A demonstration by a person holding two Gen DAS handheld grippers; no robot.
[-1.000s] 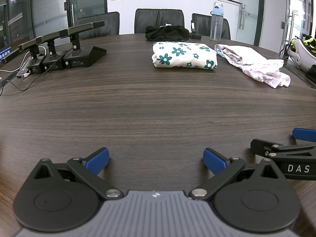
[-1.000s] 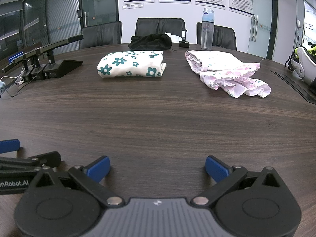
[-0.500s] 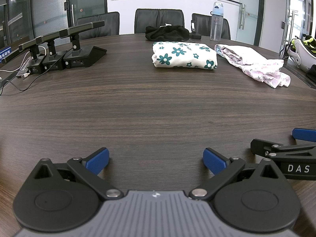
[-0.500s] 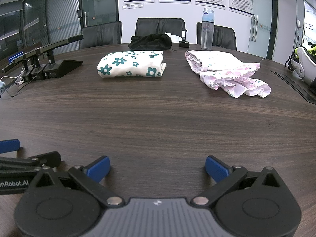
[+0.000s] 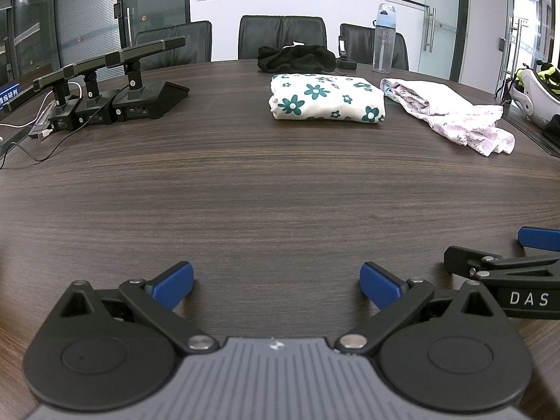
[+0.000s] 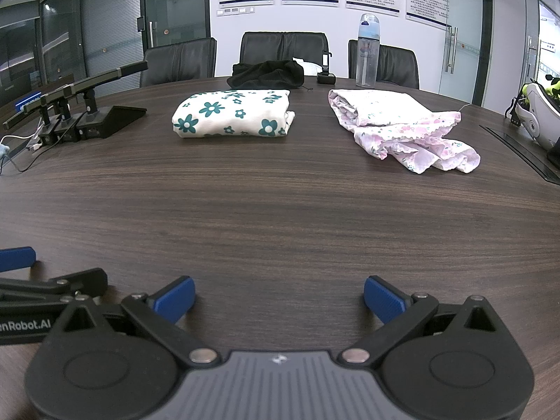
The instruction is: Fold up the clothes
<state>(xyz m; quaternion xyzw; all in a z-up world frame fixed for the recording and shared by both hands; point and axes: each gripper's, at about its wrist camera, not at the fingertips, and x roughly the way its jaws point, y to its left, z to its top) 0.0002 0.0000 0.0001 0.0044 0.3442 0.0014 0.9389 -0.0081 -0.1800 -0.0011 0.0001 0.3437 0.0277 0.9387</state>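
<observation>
The left gripper (image 5: 276,285) and right gripper (image 6: 279,296) are lying side by side low over the table (image 6: 280,217), jaws spread wide, gripping nothing. Well beyond them a folded green-flowered garment (image 6: 232,113) is sitting beside a loosely bunched pink floral garment (image 6: 399,126).

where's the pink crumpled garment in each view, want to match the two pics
Left wrist view: the pink garment lies far right on the table, right of the folded flowered cloth.
Right wrist view: the pink garment sits right of centre, nearer the middle, again right of the flowered cloth.
Shared landmark: the water bottle stands just behind it.
</observation>
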